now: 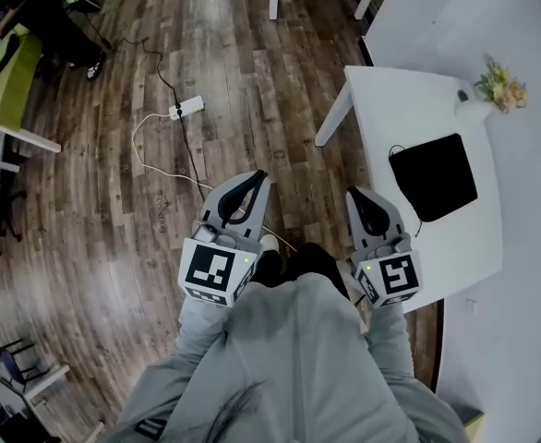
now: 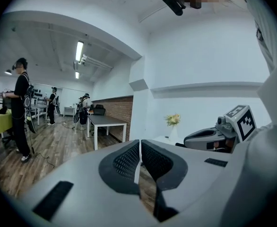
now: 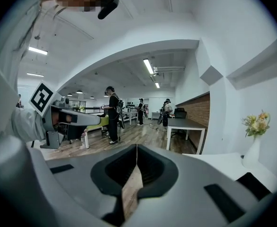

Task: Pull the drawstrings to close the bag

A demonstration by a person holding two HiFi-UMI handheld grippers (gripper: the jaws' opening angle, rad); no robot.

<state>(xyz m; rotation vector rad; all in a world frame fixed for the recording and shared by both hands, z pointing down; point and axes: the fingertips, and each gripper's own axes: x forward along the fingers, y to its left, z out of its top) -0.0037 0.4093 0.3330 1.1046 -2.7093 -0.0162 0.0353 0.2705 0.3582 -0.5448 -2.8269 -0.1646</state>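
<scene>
Currently the left gripper (image 1: 256, 177) and the right gripper (image 1: 356, 193) are hovering over the wooden floor (image 1: 224, 53), jaws closed on nothing, while the black drawstring bag (image 1: 434, 175) is lying on the white table (image 1: 409, 100).

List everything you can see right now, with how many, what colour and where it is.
bag: one, black, lying flat on the white table
table: one, white, at the right
vase of flowers: one, white vase with yellowish flowers, at the table's far edge
power strip: one, white, on the floor with cables running from it
floor: brown wood planks
green table: one, at the far left
people: three, in dark clothes, standing far across the room
sleeves: two, grey, at the bottom
left gripper: one, grey, shut and empty, over the floor
right gripper: one, grey, shut and empty, beside the white table
</scene>
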